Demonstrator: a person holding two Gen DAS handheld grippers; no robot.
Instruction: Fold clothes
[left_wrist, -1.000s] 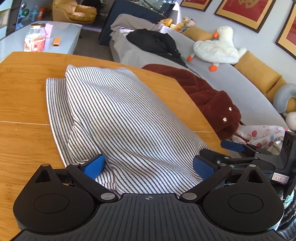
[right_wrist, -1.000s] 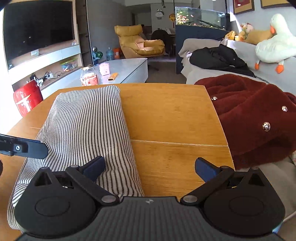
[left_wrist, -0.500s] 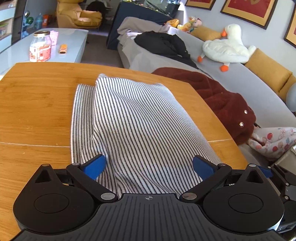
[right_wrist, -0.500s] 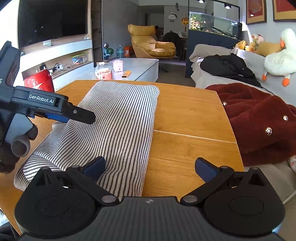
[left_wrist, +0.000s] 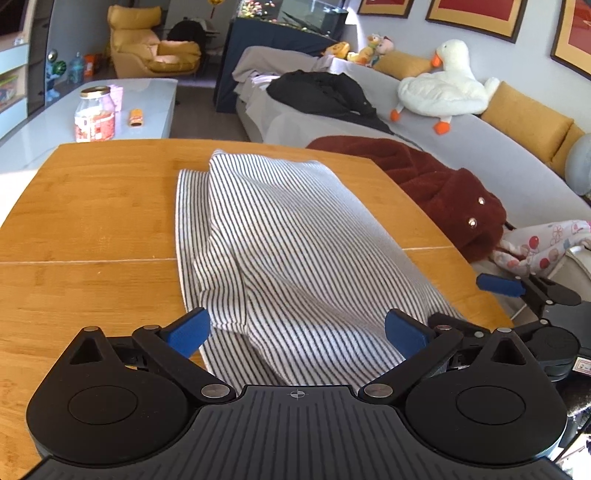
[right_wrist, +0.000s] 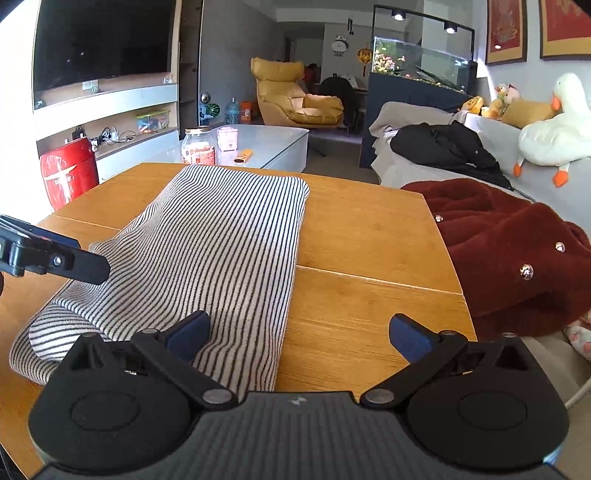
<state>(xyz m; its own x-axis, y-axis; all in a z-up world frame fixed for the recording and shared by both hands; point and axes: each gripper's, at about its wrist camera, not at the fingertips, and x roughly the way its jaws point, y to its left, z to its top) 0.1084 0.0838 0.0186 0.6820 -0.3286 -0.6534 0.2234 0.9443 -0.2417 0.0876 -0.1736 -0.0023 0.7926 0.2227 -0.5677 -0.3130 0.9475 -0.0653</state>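
**Both grippers open at the near hem; the fold may slip**

My left gripper (left_wrist: 297, 334) has its fingers spread wide and holds nothing; the striped garment (left_wrist: 288, 251) lies between them, at the near edge of the table (left_wrist: 92, 206). My right gripper (right_wrist: 299, 334) is wide as well and empty; its left finger is over the right near corner of the cloth, its right finger over bare wood.

The risk I see: the near end of the garment is loose and bulged, with one layer lying crooked over another; if I close on the top layer only, I think the lower layer stays behind and the fold comes out uneven; if the two grippers pull at different moments, the long strip can twist or slide toward the near edge and hang off. The red fleece coat (right_wrist: 517, 243) sits at the right edge of the table, close enough to catch in a wide swing.

Both grippers are low, pointing along the cloth toward the far edge, the left one nearly side by side with the right.
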